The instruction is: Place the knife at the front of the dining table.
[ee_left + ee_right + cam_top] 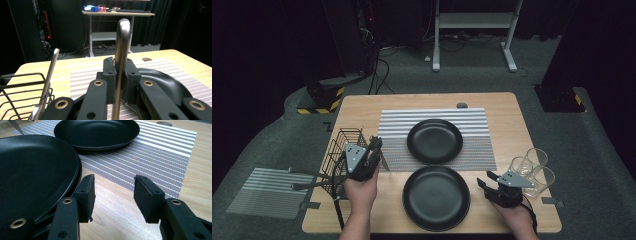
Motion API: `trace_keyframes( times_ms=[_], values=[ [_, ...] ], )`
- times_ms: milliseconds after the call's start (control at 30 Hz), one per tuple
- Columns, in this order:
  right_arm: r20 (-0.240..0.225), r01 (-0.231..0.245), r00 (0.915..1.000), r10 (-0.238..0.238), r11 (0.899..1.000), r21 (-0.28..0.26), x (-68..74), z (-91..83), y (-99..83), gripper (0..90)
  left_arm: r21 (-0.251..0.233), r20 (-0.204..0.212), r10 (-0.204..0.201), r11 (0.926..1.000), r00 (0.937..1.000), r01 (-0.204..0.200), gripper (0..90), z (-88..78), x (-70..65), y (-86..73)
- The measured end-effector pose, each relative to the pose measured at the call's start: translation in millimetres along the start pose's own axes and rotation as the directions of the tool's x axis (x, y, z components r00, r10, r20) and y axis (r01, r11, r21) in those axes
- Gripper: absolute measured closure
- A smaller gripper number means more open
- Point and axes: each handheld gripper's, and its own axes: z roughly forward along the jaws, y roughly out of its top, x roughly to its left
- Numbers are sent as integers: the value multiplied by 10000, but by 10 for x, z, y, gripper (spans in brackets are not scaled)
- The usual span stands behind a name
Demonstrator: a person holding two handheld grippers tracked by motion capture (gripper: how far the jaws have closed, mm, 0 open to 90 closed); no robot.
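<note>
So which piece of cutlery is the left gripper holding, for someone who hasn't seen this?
Start at the wooden table and find the black wire basket at its left edge. Just beside it, the left gripper clamps a metal utensil handle. Unlike the cutlery leaning in the basket, it stands between the jaws.

A slim metal utensil handle point(121, 57) is standing nearly upright, its rounded end pointing up and its polished steel catching the light. It is sitting pinched at mid-length between the two black pads of the left gripper point(373, 146), which is hovering just right of the wire basket. The lower end is running out of the left gripper view, so whether it is a knife, fork or spoon is hard to tell. A second steel utensil point(49, 80), flat and narrow, is leaning tilted in the black wire basket point(341, 150) at the table's left edge.
</note>
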Motion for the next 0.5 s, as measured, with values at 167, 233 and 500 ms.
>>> trace_keyframes(
  times_ms=[167,233,500],
  values=[
    [57,-55,10000,56,9999,-112,-4,7,2,514,-26,-97,-22,10000,10000,22,823,134,32,-11],
    [0,-15,10000,15,10000,-27,1,4,-1,514,43,-79,4,10000,10000,-4,823,187,37,7],
    [24,47,10000,-47,9999,-152,3,7,4,513,416,-178,9,9991,9998,-2,818,447,84,72]
  ],
)
